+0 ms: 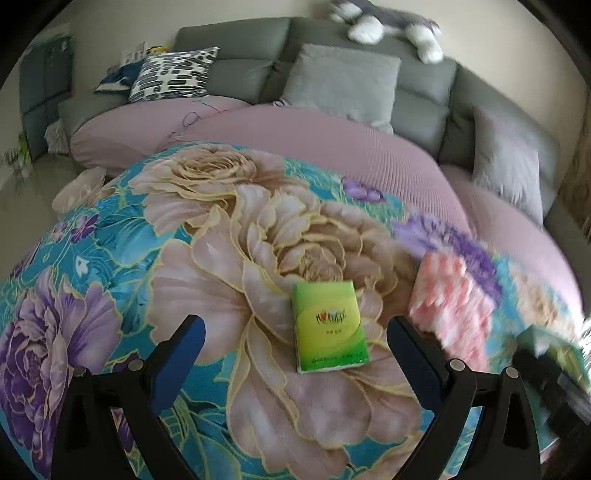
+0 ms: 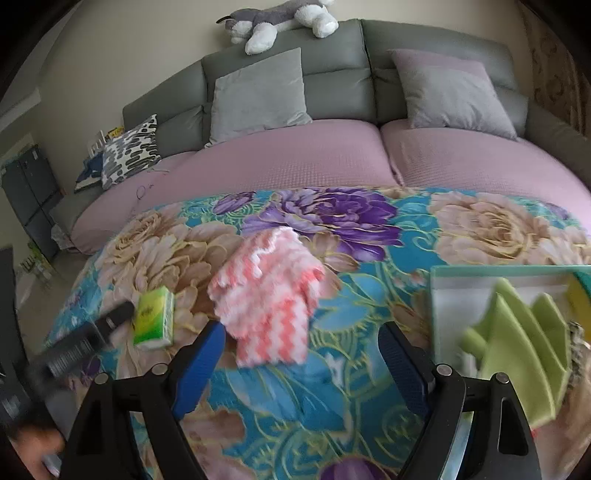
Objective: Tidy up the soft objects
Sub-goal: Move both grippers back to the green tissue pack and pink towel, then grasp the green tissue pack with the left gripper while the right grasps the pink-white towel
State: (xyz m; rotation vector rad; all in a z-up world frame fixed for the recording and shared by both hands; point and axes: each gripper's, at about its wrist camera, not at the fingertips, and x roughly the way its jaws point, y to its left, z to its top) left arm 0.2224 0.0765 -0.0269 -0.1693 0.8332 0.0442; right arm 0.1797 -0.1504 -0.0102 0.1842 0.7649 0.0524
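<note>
A green tissue pack (image 1: 330,326) lies flat on the floral cloth (image 1: 207,266). My left gripper (image 1: 295,322) hovers just before it, open, with the pack between the fingertips and untouched. A pink-and-white zigzag cloth (image 1: 452,306) lies to the pack's right. In the right wrist view that cloth (image 2: 266,295) sits ahead of my right gripper (image 2: 302,329), which is open and empty, its left finger (image 2: 207,350) close to the cloth's near edge. The tissue pack (image 2: 155,321) shows at the left there, with the left gripper as a dark blur beside it.
A clear box (image 2: 498,268) holding green cloths (image 2: 517,343) stands at the right. Behind the floral cloth is a grey sofa (image 2: 340,88) with mauve seat covers, grey pillows (image 2: 258,92), a patterned pillow (image 2: 131,153) and a plush dog (image 2: 273,22) on top.
</note>
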